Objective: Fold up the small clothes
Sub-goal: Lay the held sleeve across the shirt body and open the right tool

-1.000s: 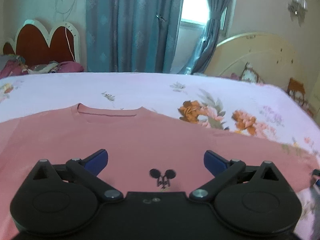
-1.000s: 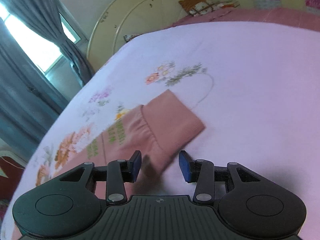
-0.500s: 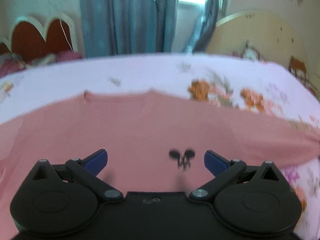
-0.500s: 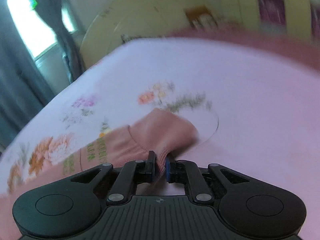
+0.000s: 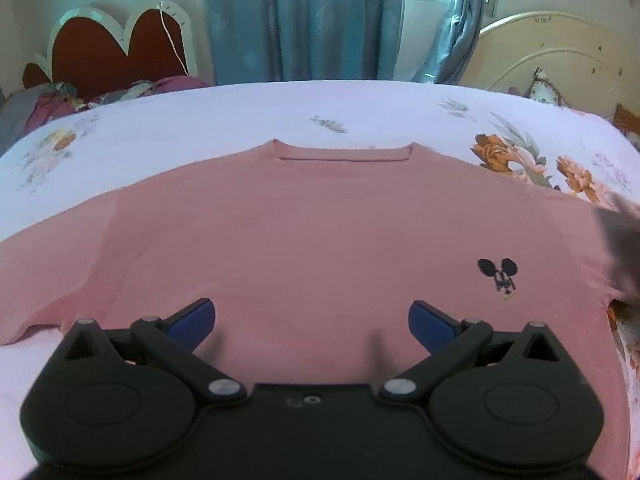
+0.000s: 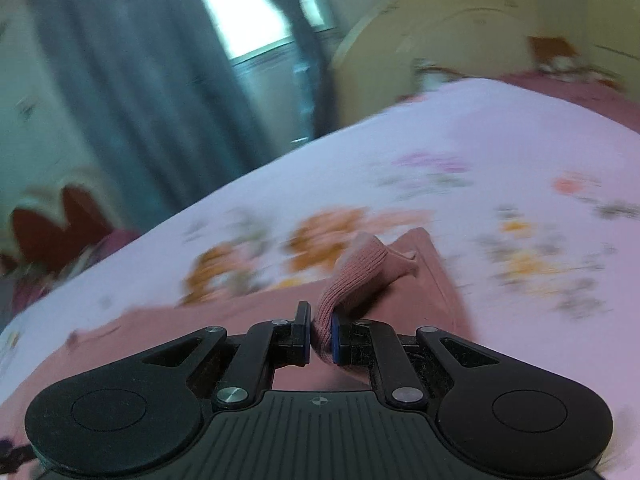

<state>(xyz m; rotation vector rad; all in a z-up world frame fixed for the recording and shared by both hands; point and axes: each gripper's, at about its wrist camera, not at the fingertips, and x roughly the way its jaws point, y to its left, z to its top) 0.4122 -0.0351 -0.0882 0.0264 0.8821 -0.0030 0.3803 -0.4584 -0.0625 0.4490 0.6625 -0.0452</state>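
A small pink sweater [image 5: 312,232] lies flat, front up, on the floral bedsheet [image 5: 240,120], with its collar [image 5: 344,154] at the far side and a black mouse logo [image 5: 498,276] at the right. My left gripper [image 5: 312,320] is open and empty, low over the sweater's lower body. My right gripper [image 6: 320,332] is shut on the ribbed cuff of the sweater's sleeve [image 6: 352,276] and holds it lifted over the sweater body [image 6: 240,320]. A grey blur at the right edge of the left wrist view [image 5: 618,248] cannot be identified.
A red scalloped headboard [image 5: 116,48] with a pile of clothes [image 5: 60,100] stands at the back left. Blue curtains [image 5: 304,20] and a window are behind the bed. A cream rounded headboard [image 5: 560,60] is at the back right.
My right gripper closed on the sleeve cuff, lifted it and carried it left over the sweater. My left gripper moved left along the sweater, still open.
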